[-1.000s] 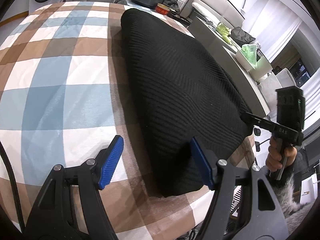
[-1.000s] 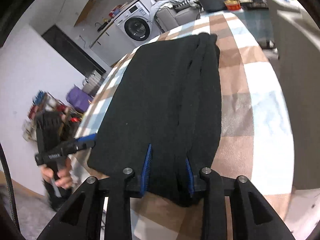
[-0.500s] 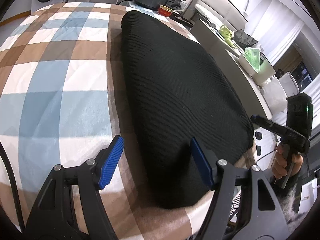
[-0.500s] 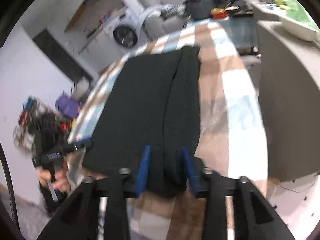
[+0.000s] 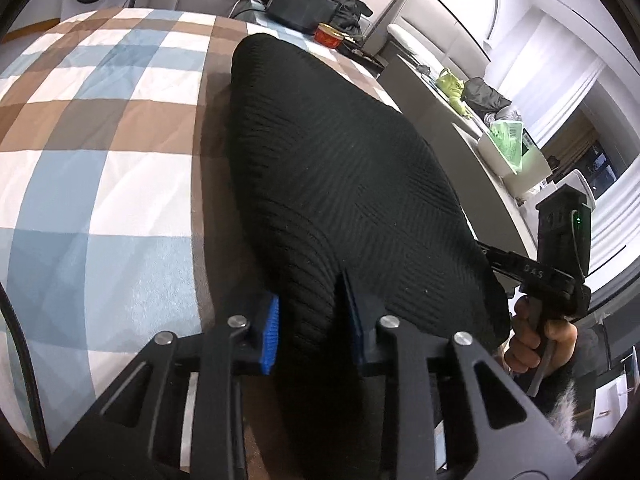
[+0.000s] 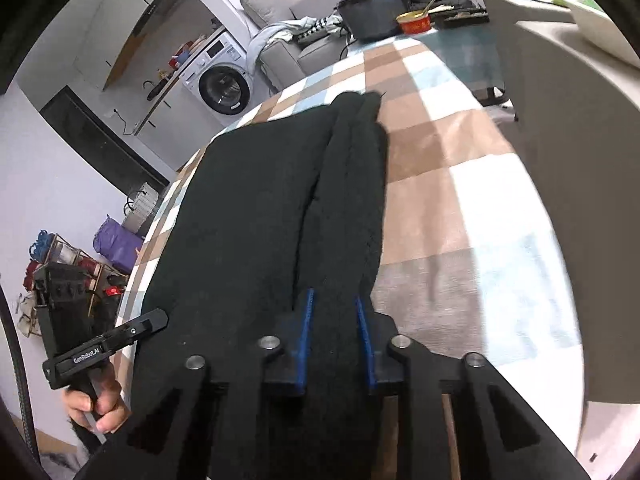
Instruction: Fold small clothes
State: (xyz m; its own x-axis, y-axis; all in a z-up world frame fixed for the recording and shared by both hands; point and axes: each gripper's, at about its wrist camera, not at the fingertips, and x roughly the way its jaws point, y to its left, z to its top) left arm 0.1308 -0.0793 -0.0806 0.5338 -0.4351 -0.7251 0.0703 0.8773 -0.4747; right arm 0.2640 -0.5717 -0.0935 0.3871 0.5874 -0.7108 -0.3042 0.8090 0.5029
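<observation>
A black ribbed knit garment lies lengthwise on the checked tablecloth. In the left wrist view my left gripper is closing, and its blue pads pinch the garment's near left corner. In the right wrist view the same garment shows a raised lengthwise fold along its right side. My right gripper is closing too, with the near end of that fold between its pads. Each view shows the other gripper, held by a hand, at the garment's opposite near corner: the right gripper and the left gripper.
A black container and a red bowl stand past the table's far end. A grey counter runs close along the table's right side. A washing machine and sofa are behind; baskets and bags sit on the floor at the left.
The left jaws, wide apart before, have come together on the garment's near left corner. The right pads have drawn closer on the fold, and the right view has shifted.
</observation>
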